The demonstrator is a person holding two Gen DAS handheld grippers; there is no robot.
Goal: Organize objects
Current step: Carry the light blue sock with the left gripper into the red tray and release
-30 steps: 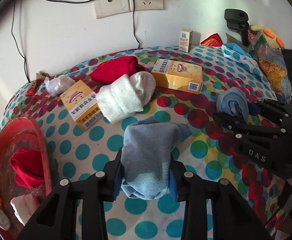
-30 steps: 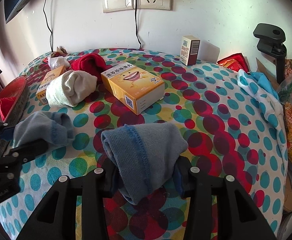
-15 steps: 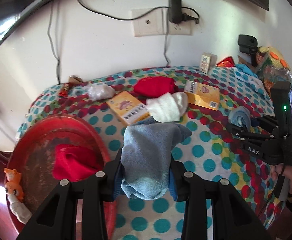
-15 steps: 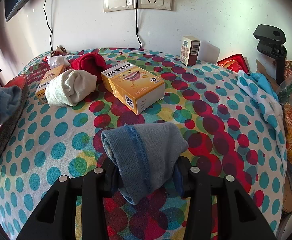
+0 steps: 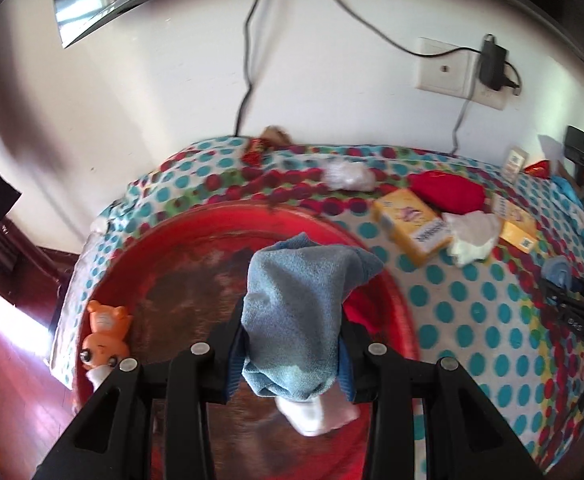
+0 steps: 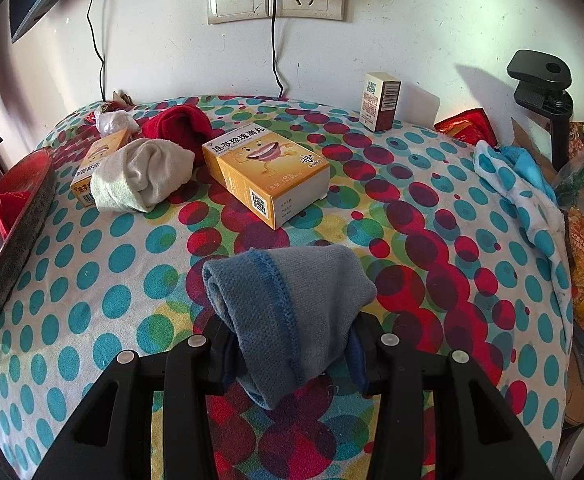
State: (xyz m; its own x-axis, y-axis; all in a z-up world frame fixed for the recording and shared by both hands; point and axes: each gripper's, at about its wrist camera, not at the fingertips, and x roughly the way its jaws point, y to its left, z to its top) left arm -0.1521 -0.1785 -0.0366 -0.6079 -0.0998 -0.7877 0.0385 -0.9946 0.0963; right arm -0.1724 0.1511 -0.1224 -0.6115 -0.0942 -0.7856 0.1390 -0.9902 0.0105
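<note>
The left gripper is clenched on a blue sock, hanging over the red basin; the right gripper pinches a grey-blue sock above the spotted tablecloth. Both are soft, light and floppy (bunched mid-body grips suit them), probably dropping cleanly, though basin contents underneath are partly hidden.

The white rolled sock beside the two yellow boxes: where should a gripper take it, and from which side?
Grip the white rolled sock across its thick middle, from above. It is a soft mound leaning on the small yellow box, so side approaches are crowded; the top is free.
</note>
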